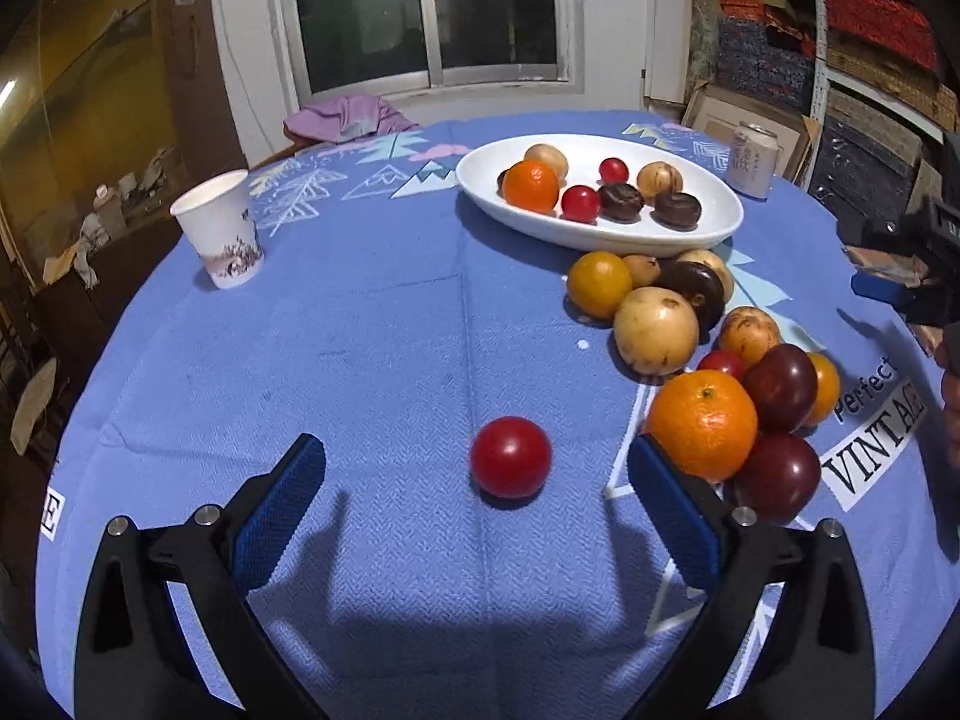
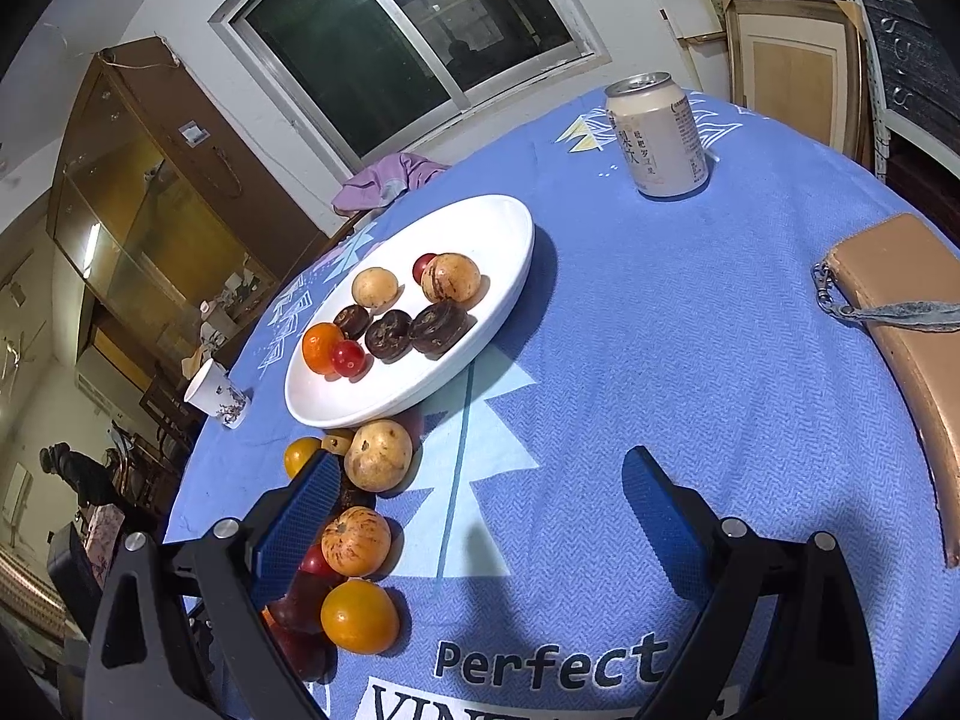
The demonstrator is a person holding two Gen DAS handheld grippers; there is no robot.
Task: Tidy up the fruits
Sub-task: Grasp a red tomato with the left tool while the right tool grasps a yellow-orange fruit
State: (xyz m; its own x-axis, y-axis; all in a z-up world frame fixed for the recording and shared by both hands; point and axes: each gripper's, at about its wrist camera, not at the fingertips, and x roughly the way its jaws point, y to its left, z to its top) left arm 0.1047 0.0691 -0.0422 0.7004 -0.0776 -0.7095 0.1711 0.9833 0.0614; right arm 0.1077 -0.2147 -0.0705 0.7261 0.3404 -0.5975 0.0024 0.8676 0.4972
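Left tool (image 1: pixel 477 474), spread, frames my red tomato (image 1: pixel 510 456) at lower centre; closing, probably, then the plate (image 1: pixel 714 228).

Setting: a lived-in home room that doubles as storage. Evidence:

- A round table (image 1: pixel 360 330) covered with a blue printed cloth carries household items: a white plate (image 1: pixel 600 228) of fruit, a paper cup (image 1: pixel 222 234), a drink can (image 2: pixel 657 135) and a tan wallet (image 2: pixel 900 324).
- A sliding window (image 1: pixel 426 12) is set in a white wall; a purple garment (image 1: pixel 348 117) lies below it.
- A brown glass-fronted cabinet (image 2: pixel 150 204) holds small clutter.
- Shelves (image 1: pixel 864 54) at the right are stacked with flattened cartons and patterned boxes.
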